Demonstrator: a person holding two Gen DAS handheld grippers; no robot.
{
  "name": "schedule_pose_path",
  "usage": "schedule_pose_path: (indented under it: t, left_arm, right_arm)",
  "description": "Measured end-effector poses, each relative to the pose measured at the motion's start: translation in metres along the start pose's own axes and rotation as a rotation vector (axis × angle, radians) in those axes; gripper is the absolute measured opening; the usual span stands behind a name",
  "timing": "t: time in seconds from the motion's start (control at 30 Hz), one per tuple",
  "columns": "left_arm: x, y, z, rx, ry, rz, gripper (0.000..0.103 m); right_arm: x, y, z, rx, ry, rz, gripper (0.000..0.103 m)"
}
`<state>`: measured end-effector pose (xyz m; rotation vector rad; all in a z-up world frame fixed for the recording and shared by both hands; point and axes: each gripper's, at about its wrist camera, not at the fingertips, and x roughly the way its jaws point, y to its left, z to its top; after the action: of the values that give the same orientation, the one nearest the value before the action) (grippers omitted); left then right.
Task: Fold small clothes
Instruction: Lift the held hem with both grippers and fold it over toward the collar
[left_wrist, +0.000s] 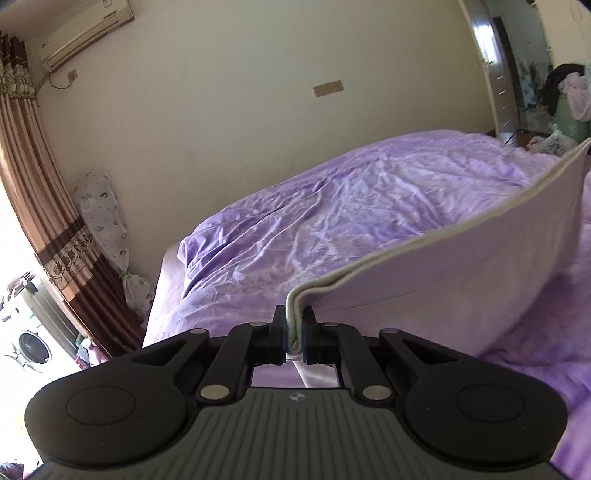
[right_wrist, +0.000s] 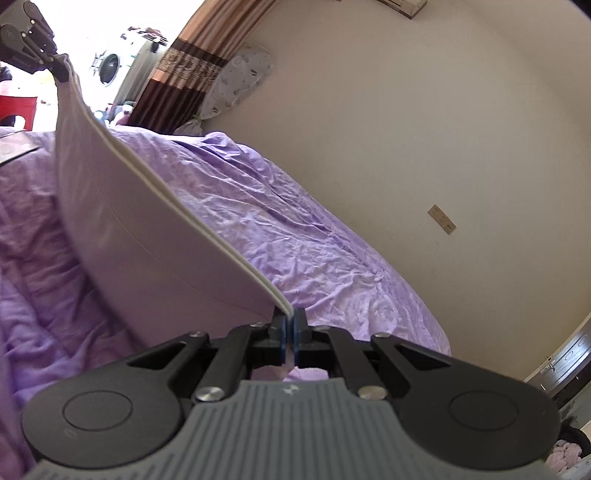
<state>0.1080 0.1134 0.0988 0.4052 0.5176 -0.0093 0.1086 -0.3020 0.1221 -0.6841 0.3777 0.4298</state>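
A small pale lilac garment (left_wrist: 461, 258) with a cream waistband hangs stretched between my two grippers, above a purple bedsheet (left_wrist: 332, 206). My left gripper (left_wrist: 293, 325) is shut on one end of the waistband. My right gripper (right_wrist: 290, 325) is shut on the other end of the garment (right_wrist: 155, 229). In the right wrist view the left gripper (right_wrist: 61, 68) shows at the top left, holding the far corner. The garment's lower part hangs down towards the sheet (right_wrist: 314, 240).
The bed stands against a cream wall (left_wrist: 240, 110). A curtain (left_wrist: 40, 192) and a covered ironing board (left_wrist: 107, 221) stand at the bed's far corner. A washing machine (left_wrist: 29, 343) is beyond the curtain. A doorway with clothes piled (left_wrist: 565, 92) is at the right.
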Motion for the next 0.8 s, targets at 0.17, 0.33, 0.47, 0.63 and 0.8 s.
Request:
schedule_pose_path:
  t: [0.17,0.33,0.47,0.63,0.8]
  left_arm:
    - [0.071,0.01,0.025,-0.035,0.07,0.003,0.007]
    - [0.147,0.013,0.032,-0.05,0.151,0.014,0.007]
    - [0.22,0.019,0.022,-0.104,0.248,-0.025,0.007]
    - [0.305,0.021,-0.005,-0.141,0.355,-0.069,0.007]
    - [0.361,0.02,-0.03,-0.203,0.424,-0.107,0.007]
  right_arm:
    - [0.079,-0.022,0.016,0.052,0.024,-0.015,0.0]
    - [0.172,-0.035,0.026,0.088,0.068,-0.005,0.0]
    - [0.255,-0.037,0.022,0.109,0.121,0.026,0.0]
    - [0.36,-0.025,0.002,0.16,0.211,0.087,0.0]
    - [0.437,-0.004,-0.021,0.197,0.287,0.121,0.0]
